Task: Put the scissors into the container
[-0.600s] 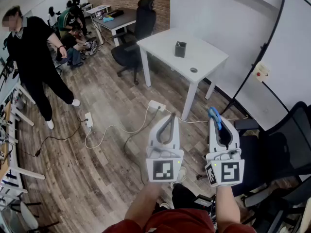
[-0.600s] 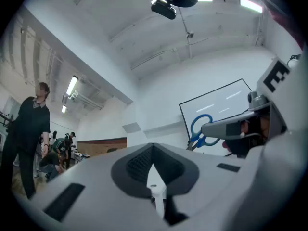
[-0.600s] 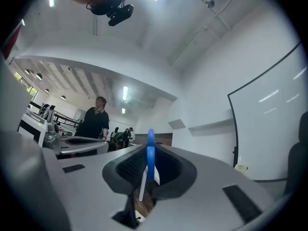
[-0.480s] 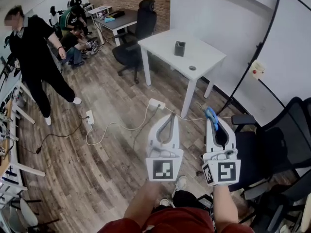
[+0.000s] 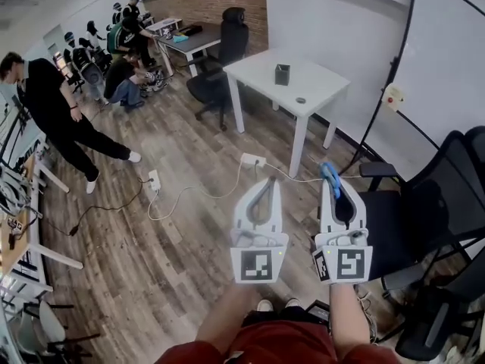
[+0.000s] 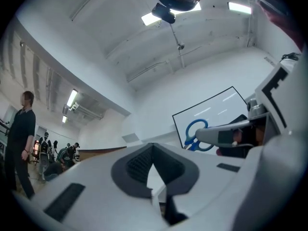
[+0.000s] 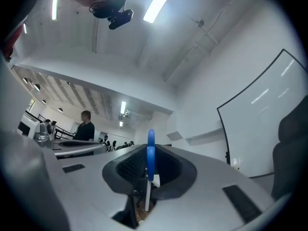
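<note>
Blue-handled scissors stick out of my right gripper, whose jaws are shut on their blades; seen edge-on, the scissors stand between the pads of the right gripper. My left gripper is held beside it, shut and empty, with the jaw tips of the left gripper meeting. In the left gripper view the scissors show to the right. The container, a small dark box, stands on a white table well ahead of both grippers. Both are held in the air over the wooden floor.
A small round object lies on the table. A power strip and cables lie on the floor before the table. A black office chair stands close on the right, another behind the table. A person in black stands at the left.
The view has shifted slightly, and the chair on the right looks nearer. Both grippers keep their pose, the scissors still gripped. The person in black has shifted stance.
</note>
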A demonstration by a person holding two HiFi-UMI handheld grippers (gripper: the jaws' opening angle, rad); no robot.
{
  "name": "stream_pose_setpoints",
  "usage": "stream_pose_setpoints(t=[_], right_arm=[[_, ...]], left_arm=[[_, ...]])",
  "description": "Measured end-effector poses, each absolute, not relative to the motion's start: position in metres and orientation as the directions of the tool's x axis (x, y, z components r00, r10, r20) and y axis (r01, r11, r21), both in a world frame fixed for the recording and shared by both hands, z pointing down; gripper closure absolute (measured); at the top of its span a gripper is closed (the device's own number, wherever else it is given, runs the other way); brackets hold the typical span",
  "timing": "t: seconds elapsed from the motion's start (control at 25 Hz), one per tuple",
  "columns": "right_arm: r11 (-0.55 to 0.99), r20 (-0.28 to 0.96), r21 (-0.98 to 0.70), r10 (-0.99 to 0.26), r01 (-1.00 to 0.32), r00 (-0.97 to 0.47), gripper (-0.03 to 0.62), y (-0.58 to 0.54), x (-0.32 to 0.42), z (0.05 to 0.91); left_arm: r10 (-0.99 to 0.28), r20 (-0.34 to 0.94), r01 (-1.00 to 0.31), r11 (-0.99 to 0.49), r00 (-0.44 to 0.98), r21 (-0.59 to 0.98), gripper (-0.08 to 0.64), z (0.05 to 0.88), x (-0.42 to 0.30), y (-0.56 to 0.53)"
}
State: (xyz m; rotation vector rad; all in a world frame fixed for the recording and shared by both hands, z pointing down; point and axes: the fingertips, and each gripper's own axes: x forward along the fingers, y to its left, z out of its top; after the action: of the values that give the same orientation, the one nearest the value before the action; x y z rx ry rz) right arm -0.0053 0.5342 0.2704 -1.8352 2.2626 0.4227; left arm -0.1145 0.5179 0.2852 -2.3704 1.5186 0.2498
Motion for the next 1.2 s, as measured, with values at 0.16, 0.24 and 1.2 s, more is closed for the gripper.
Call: stream_pose_setpoints(t=[0.16, 0.24, 1.2], right_arm=[[0.196, -0.332, 0.089, -0.918, -0.977, -0.215, 0.537, 0.553, 0.007, 0.271], [0.201, -0.34, 0.075, -0.916, -0.977, -0.215, 0.537, 0.559, 0.016, 0.271], [0.281, -0.384, 0.022, -0.884, -0.96, -0.267, 0.537, 0.51, 0.089, 0.272]], left_arm=[[-0.86, -0.298, -0.91, -0.38, 0.414, -0.167, 0.549, 0.286, -0.104, 0.537], [-0.865, -0.298, -0.915, -0.374, 0.404, -0.153, 0.549, 0.287, -0.098, 0.543], [-0.875, -0.33, -0.934, -0.316, 0.354, -0.166, 0.549, 0.282, -0.026, 0.502]])
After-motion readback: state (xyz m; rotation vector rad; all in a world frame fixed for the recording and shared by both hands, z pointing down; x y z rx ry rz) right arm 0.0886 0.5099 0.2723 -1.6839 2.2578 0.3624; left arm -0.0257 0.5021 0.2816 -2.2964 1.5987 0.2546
